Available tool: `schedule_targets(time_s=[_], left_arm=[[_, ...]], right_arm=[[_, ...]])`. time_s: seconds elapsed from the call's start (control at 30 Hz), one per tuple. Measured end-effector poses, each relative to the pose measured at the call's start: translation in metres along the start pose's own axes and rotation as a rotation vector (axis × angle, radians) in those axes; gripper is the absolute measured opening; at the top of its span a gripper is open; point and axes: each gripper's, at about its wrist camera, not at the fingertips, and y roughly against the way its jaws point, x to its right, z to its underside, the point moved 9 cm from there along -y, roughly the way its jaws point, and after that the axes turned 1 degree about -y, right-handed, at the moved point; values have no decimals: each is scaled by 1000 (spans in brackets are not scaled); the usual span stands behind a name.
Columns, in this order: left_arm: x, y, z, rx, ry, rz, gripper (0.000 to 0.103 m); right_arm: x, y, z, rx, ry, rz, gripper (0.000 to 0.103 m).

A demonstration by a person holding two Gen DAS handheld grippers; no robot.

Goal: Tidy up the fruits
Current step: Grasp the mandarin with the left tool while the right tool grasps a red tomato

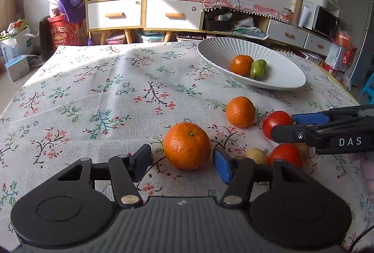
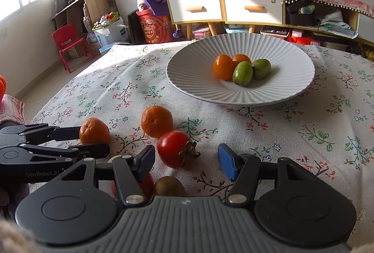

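Note:
A large orange (image 1: pixel 187 145) lies on the flowered tablecloth between the fingers of my left gripper (image 1: pixel 181 151). The blue pad is at its right side and a gap shows on its left, so the gripper is open. A red tomato (image 2: pixel 175 150) lies between the fingers of my right gripper (image 2: pixel 185 149), close to the black pad and clear of the blue one, so this gripper is open too. A second orange (image 2: pixel 156 121) lies just behind the tomato. The white ribbed plate (image 2: pixel 292 89) holds two orange fruits and two green ones.
Another tomato (image 1: pixel 286 154) and a small brownish fruit (image 1: pixel 256 155) lie close in front of the grippers, partly hidden by the fingers. The two grippers stand side by side, near each other. Beyond the table's far edge are cabinets, a fan and a red chair (image 2: pixel 67 42).

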Motion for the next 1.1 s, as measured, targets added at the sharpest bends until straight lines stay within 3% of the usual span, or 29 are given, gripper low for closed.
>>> schedule_targets(time_s=[0.17, 0.27, 1.1], left_arm=[[2, -2, -2, -2, 8, 5, 54], [3, -3, -3, -7, 6, 7, 52], [3, 7, -11, -23, 74, 39, 51]], right_arm=[[-2, 0, 1, -11, 15, -9, 39], [-4, 0, 0, -17, 21, -17, 34], [-9, 7, -8, 3, 26, -25, 30]])
